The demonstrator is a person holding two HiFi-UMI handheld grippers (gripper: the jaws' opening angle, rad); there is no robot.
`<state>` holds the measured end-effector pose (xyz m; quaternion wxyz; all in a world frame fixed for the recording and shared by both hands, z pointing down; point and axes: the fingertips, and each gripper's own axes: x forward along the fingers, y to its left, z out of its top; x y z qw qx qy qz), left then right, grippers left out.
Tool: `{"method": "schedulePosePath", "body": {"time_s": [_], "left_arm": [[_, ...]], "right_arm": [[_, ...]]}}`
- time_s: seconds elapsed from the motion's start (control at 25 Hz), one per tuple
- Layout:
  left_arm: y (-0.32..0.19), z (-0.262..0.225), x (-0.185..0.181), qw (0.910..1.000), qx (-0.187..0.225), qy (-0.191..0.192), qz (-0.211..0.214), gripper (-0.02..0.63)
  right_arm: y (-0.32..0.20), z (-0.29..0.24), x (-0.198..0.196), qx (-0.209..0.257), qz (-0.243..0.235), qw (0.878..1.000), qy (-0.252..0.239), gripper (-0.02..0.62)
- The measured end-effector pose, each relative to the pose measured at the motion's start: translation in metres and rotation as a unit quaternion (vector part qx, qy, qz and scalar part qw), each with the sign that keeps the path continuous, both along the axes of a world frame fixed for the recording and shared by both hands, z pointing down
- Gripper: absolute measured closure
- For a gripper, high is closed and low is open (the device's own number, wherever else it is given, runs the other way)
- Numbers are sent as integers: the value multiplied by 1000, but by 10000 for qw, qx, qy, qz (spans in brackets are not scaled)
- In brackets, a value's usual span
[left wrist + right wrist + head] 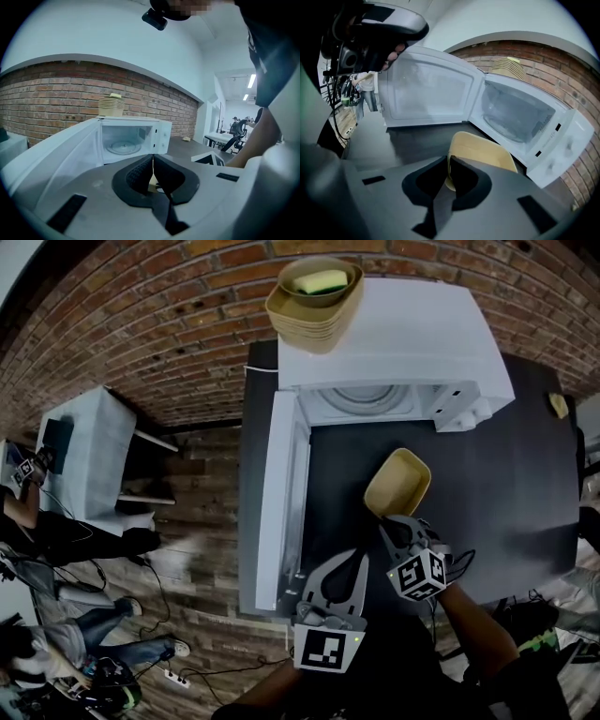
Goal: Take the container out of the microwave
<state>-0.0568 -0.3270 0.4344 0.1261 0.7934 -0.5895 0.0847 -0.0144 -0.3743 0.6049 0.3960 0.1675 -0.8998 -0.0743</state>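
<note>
Over dark table [511, 486], container [397, 482] lengthwise toward microwave [398, 334]

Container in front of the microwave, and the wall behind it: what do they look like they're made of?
Container: matte tan with no gloss and a thin rim. It is probably pressed plant fibre or a matte plastic; the look leaves that open.
Wall: red brick, shown by the rows of reddish blocks with paler mortar lines between them. The surface looks rough and unpainted.
</note>
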Motion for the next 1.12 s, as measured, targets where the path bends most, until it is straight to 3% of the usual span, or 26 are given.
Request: {"method": "schedulePosePath", "body": {"time_s": [0.24,0.48,0.68,0.8,0.96,1.12], "left_arm": [[1,-2,3,9998,43,-9,173,594],[3,-7,11,9991,153,-45,384,594],[9,-8,15,9988,189,6,462,594],[14,-12,17,9983,247,60,533,594],[18,-17,21,9975,328,216,589,594],[26,-27,28,9958,505,169,741,594]], "right_arm": [[14,-8,3,224,215,9992,-245,517],[22,-10,7,104,489,9981,-352,486],[29,-26,14,56,1081,9909,-801,486],[29,-54,26,-138,1819,9730,-1416,487],[29,-93,53,-274,2758,9357,-2182,507],[48,-123,80,-341,3243,9071,-2660,523]]}}
